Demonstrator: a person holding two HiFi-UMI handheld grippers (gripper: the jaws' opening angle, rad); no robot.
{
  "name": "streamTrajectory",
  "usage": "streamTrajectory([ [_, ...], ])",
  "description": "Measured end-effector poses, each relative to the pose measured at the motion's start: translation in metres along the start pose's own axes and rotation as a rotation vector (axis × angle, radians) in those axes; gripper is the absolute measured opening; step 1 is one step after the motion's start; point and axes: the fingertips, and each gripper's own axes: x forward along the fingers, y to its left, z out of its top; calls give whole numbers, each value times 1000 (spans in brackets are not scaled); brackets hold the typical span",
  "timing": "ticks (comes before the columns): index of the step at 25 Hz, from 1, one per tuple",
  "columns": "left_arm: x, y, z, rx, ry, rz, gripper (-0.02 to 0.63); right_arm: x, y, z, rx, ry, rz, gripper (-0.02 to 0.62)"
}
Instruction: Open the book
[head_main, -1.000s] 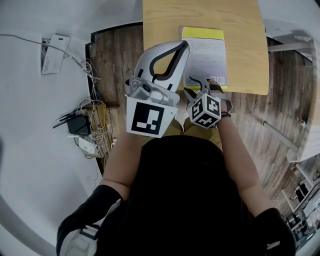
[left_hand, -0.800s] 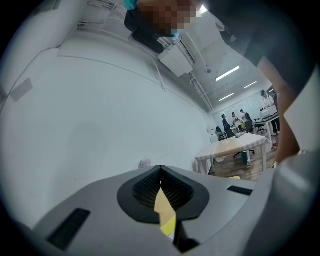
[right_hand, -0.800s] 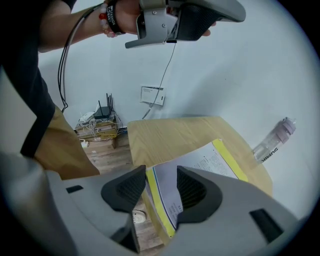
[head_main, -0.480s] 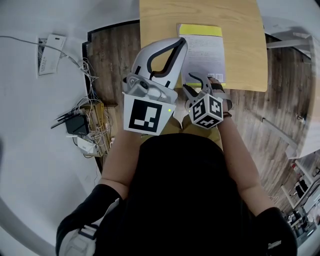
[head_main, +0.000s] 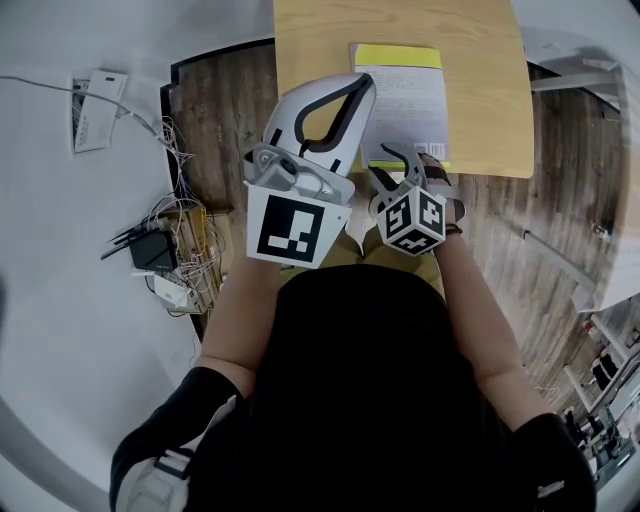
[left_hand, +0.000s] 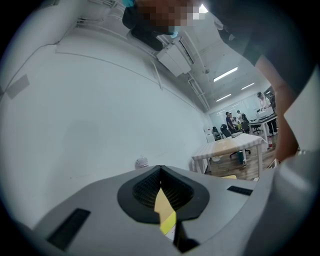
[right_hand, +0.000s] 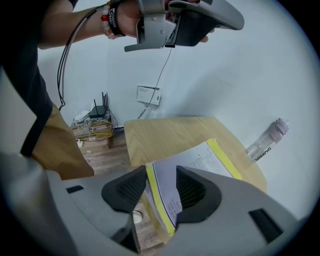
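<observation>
Little has shifted in the past second. In the head view both grippers sit almost where they were, while the book (head_main: 402, 100) and its table (head_main: 490, 90) have crept a touch toward 12 o'clock.

The book lies closed and flat on the pale wooden table, with its white printed cover up and a yellow band at each end. Its near band is at the table's near edge. The right gripper (right_hand: 161, 179) is low at that edge with its fingers released and spread. Its own view shows the book's near end between the two pads, which the head view hides behind the marker cube. I cannot tell whether either pad touches the cover.

The left gripper (left_hand: 160, 174) is at 9 o'clock of the right one in the head view and is raised off the table. Its own view shows the fingers clenched tip to tip on nothing, with only a sliver of yellow below. The right gripper view shows it from beneath at 12 o'clock, carried in a hand (right_hand: 127, 14).

Only the right gripper view shows a clear bottle (right_hand: 267, 140) at the table's far side, at 3 o'clock. A router (head_main: 158, 250) among cables sits on the floor (head_main: 225, 120) at 9 o'clock. Only the left gripper view shows a distant room with desks and people.
</observation>
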Motion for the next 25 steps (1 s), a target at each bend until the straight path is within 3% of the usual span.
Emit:
streamTrajectory([
  [9, 0, -3, -6, -6, 13, -9, 5, 4, 2, 1, 38, -8, -11, 59],
  [25, 6, -4, -4, 0, 4, -11, 5, -13, -18, 10, 71, -52, -48, 43],
])
